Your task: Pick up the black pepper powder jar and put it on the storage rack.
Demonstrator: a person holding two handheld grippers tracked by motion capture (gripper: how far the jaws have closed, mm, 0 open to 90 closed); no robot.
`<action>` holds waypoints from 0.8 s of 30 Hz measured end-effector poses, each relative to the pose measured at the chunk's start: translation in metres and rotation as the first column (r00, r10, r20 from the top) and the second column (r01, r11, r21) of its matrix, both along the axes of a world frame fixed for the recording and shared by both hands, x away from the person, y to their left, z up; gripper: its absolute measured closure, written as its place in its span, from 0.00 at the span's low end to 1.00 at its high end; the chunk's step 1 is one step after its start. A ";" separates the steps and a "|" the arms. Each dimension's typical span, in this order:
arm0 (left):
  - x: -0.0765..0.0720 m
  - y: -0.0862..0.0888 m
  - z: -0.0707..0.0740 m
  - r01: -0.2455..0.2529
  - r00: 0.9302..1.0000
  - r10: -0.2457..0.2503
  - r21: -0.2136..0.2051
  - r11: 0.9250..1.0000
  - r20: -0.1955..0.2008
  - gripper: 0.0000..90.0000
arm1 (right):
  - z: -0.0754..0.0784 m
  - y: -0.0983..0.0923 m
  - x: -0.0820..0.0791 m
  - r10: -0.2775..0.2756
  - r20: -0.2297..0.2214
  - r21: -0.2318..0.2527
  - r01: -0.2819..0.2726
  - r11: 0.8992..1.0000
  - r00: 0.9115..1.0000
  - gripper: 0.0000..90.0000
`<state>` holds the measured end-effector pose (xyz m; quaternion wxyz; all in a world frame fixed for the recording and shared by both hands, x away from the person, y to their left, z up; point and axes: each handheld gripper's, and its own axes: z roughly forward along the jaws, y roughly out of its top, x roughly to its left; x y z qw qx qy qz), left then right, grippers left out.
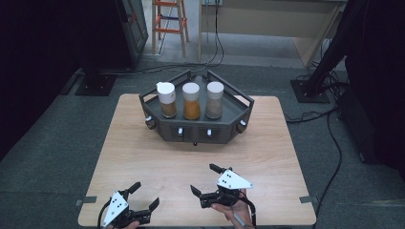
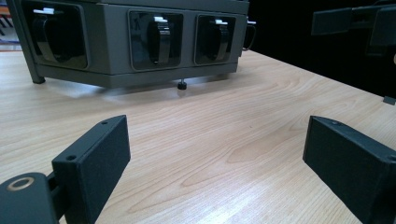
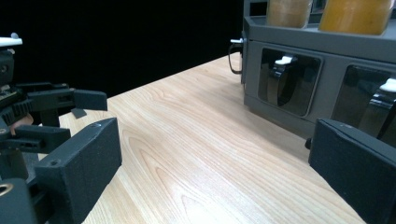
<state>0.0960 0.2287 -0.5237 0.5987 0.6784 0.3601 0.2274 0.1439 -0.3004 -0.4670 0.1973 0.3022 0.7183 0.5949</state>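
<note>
Both grippers sit low at the near edge of the bench (image 1: 143,157), well apart from the grey rack (image 1: 196,125) at the far middle.

Left gripper (image 1: 143,196): held at the near left corner, pointing forward and a bit right toward the rack. Fingers (image 2: 93,163) spread wide, nothing between them, just bare wood. Grey three-cornered plate faces up and left. Only a bit of the hand shows at the bottom edge of the high view. In the left gripper view its fingers hover just above the bench top, roughly level with it.

Right gripper (image 1: 204,180): near the middle of the near edge, hand (image 1: 229,207) cupped under the body from below, cable trailing back toward the person. It points forward and left, plate up. Fingers (image 3: 79,163) also wide apart and empty. In the right gripper view they run about level over the wood, with the left gripper showing off to the side and the rack front ahead.

Rack: angled front with a row of dark windows, each with a knob or handle behind it. Three white-capped jars stand in a row on its tray: brown fill on the left jar (image 1: 167,100), orange in the middle jar (image 1: 191,101), greyish-brown in the right jar (image 1: 214,100). All three upright, close beside each other. Neither gripper touches the rack or a jar.
</note>
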 end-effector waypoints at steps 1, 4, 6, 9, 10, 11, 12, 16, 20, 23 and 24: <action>0.000 0.000 0.000 0.000 1.000 0.000 0.000 1.000 0.000 0.08 | -0.003 0.001 0.000 0.002 0.000 0.003 -0.002 1.000 1.000 0.03; 0.000 0.000 0.000 -0.001 1.000 0.001 0.000 1.000 0.001 0.08 | -0.006 0.002 0.000 0.011 -0.008 -0.008 -0.011 1.000 1.000 0.03; 0.001 0.001 0.000 0.000 1.000 0.000 0.001 1.000 0.001 0.08 | -0.008 0.003 0.000 0.013 -0.012 -0.007 -0.013 1.000 1.000 0.03; 0.001 0.001 0.000 0.001 1.000 -0.001 0.002 1.000 -0.001 0.08 | -0.012 0.004 -0.001 0.015 -0.011 -0.010 -0.015 1.000 1.000 0.03; 0.001 0.001 0.000 0.001 1.000 -0.001 0.002 1.000 0.000 0.08 | -0.013 0.004 -0.001 0.016 -0.012 -0.009 -0.016 1.000 1.000 0.03; 0.001 0.001 0.000 0.001 1.000 -0.001 0.001 1.000 0.000 0.08 | -0.015 0.004 -0.001 0.017 -0.013 -0.008 -0.017 1.000 1.000 0.03; 0.001 0.000 0.000 0.000 1.000 0.000 0.000 1.000 0.001 0.08 | -0.016 0.004 -0.002 0.017 -0.018 -0.006 -0.017 1.000 1.000 0.03; 0.000 0.000 0.000 0.000 1.000 0.000 0.000 1.000 0.005 0.08 | -0.022 0.003 -0.002 0.019 -0.018 -0.004 -0.020 1.000 1.000 0.03; 0.000 0.001 0.001 0.003 1.000 -0.003 0.000 1.000 0.007 0.08 | -0.026 0.003 -0.002 0.019 -0.031 -0.006 -0.019 1.000 0.999 0.03; 0.000 0.001 0.001 0.003 1.000 -0.003 0.000 1.000 0.009 0.08 | -0.029 0.002 -0.002 0.017 -0.042 -0.001 -0.017 1.000 0.999 0.03; 0.000 0.001 0.001 0.004 1.000 -0.004 -0.001 1.000 0.011 0.08 | -0.029 0.002 -0.002 0.017 -0.043 0.000 -0.017 1.000 0.999 0.03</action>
